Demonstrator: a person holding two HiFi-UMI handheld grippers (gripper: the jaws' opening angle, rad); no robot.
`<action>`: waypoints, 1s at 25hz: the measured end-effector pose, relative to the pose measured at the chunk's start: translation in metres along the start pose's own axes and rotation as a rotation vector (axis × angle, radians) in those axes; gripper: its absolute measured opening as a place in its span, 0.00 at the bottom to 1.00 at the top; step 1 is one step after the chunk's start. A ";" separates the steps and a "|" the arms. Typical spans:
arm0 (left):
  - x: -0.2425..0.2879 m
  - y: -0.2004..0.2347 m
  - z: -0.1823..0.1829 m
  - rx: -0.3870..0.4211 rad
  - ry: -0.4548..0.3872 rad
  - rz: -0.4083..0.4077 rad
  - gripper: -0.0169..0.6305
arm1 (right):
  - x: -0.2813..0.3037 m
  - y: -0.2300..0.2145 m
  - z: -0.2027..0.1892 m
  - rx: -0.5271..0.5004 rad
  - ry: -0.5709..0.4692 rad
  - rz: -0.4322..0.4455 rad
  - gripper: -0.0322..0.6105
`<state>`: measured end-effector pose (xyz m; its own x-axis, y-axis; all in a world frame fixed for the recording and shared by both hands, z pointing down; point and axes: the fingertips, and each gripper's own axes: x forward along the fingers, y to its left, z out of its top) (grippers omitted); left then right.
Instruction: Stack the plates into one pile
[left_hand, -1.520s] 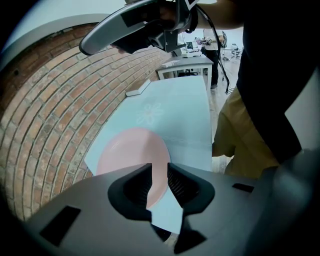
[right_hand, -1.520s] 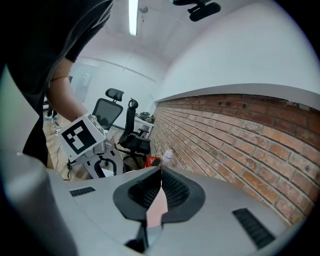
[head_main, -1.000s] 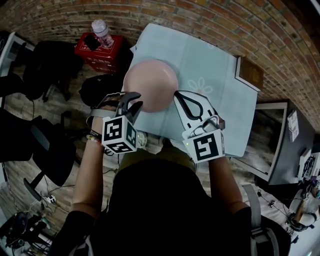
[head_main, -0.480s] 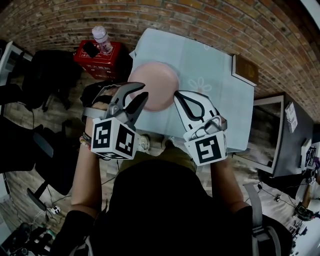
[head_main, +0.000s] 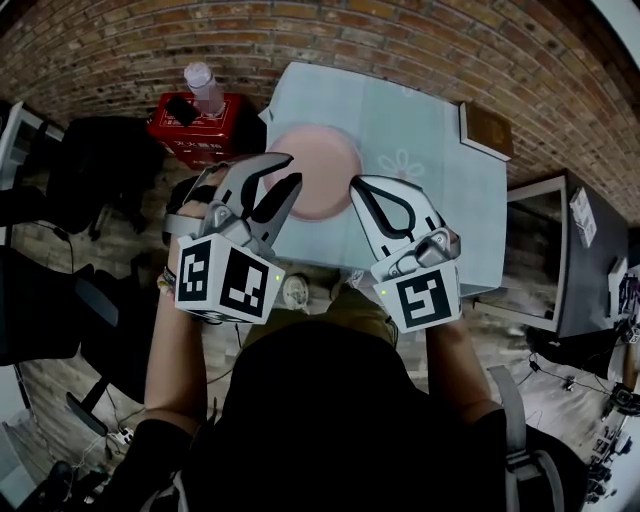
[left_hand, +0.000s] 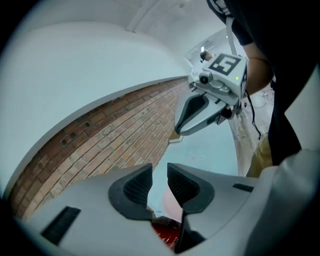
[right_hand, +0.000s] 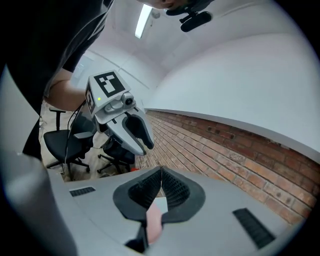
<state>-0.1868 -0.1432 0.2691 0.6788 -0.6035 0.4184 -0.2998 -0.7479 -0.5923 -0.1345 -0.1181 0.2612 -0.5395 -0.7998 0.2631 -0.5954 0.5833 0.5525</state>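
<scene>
A pink plate (head_main: 318, 175) lies on the light blue table (head_main: 430, 170) near its left front edge; whether more plates lie under it I cannot tell. My left gripper (head_main: 284, 172) hovers raised over the plate's left rim, open, with nothing between its jaws. Through that gap in the left gripper view (left_hand: 159, 175) a sliver of the pink plate (left_hand: 172, 206) shows. My right gripper (head_main: 358, 187) hangs just right of the plate, shut and empty. In the right gripper view (right_hand: 160, 173) the tips touch, with the pink plate (right_hand: 153, 220) showing beneath them.
A red crate (head_main: 185, 128) with a plastic bottle (head_main: 203, 85) stands on the floor left of the table. A brown box (head_main: 487, 130) sits on the table's far right corner. Black office chairs (head_main: 70, 160) are at the left, a desk (head_main: 555, 255) at the right, brick wall behind.
My left gripper has lifted from beside the plate's near left rim and now hangs higher over it. The right gripper has barely moved. The plate stays put.
</scene>
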 end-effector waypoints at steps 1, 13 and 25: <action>-0.003 0.001 0.006 -0.016 -0.023 0.001 0.19 | -0.001 -0.001 0.001 -0.001 -0.001 -0.007 0.11; -0.006 0.003 0.074 -0.043 -0.212 0.030 0.13 | -0.021 -0.016 0.007 0.002 -0.006 -0.055 0.11; 0.044 -0.016 0.136 -0.107 -0.234 0.043 0.06 | -0.074 -0.063 -0.035 0.043 -0.026 -0.054 0.11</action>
<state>-0.0615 -0.1203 0.2035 0.7970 -0.5639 0.2164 -0.3921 -0.7556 -0.5247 -0.0362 -0.1004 0.2350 -0.5210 -0.8267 0.2127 -0.6486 0.5454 0.5309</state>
